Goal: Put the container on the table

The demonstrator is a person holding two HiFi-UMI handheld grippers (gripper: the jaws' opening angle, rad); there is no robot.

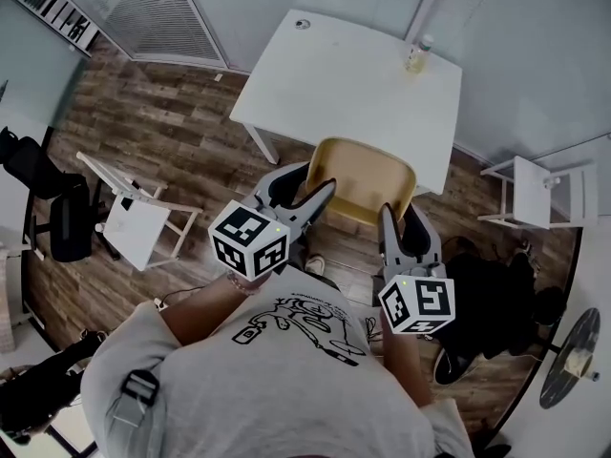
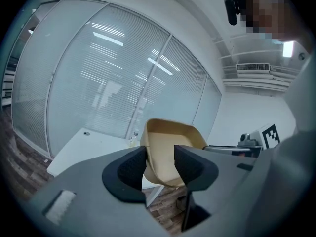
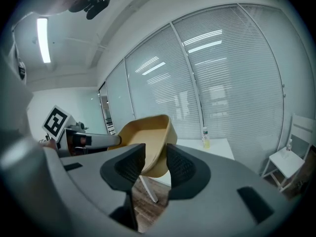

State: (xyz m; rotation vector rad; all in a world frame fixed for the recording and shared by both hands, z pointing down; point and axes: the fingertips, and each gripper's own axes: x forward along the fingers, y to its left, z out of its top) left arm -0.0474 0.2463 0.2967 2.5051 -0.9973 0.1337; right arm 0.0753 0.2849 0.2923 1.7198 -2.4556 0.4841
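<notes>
Now, at the left of the head view, a black office chair (image 1: 57, 216) is standing by the frame's edge, and a white folding chair (image 1: 136, 219) is sitting just right of it on the wooden floor (image 1: 181, 136). Open floor is lying between that chair and the white table (image 1: 334, 74), which is filling the upper centre. The table's top is mostly bare, with a small bottle (image 1: 417, 55) standing near its far right edge.

At centre I am holding the container (image 1: 368, 179) in the air just short of the table's near edge, its far rim overlapping that edge in the picture. The left gripper (image 1: 318, 180) is clamping the container's left wall, and its own view is showing that wall pinched between the two black jaws. The right gripper (image 1: 403, 216) is biting the right wall the same way.

Another white chair (image 1: 535, 194) is standing at the right, well apart from the right gripper.

The container is showing as a tan, open-topped tub with rounded corners, thin flared walls and a flat empty floor, tilting slightly in both gripper views.
</notes>
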